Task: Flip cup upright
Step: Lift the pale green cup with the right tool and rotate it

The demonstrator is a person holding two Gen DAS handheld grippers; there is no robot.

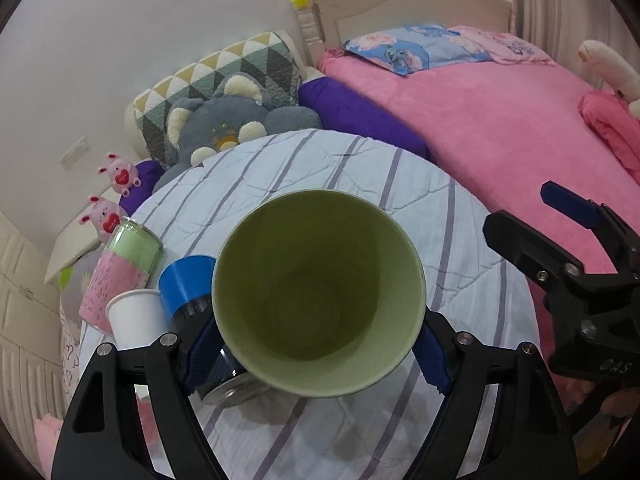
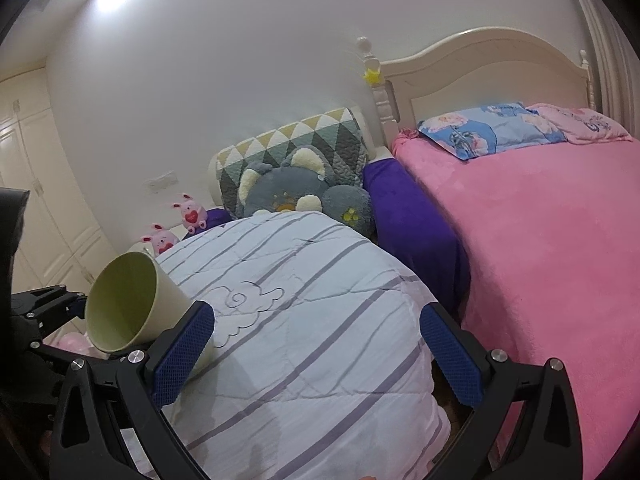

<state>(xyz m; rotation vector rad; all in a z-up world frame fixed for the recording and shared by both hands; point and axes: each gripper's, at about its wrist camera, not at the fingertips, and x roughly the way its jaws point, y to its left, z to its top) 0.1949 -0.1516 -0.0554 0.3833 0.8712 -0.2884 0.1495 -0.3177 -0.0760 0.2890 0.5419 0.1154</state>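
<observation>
A pale green cup (image 1: 318, 296) is held between the blue pads of my left gripper (image 1: 316, 350), tilted with its open mouth toward the camera, above the striped quilt (image 1: 320, 168). In the right wrist view the same cup (image 2: 132, 304) shows at the left, mouth facing up and left, with the left gripper's black frame beside it. My right gripper (image 2: 320, 350) is open and empty above the quilt (image 2: 304, 280); it also shows in the left wrist view (image 1: 576, 248) at the right, apart from the cup.
A white paper cup (image 1: 136, 318), a blue-capped dark jar (image 1: 188, 292) and a pink-green can (image 1: 120, 272) stand at the quilt's left. A grey plush pillow (image 1: 236, 128) lies behind; a pink bed (image 1: 500, 128) is to the right.
</observation>
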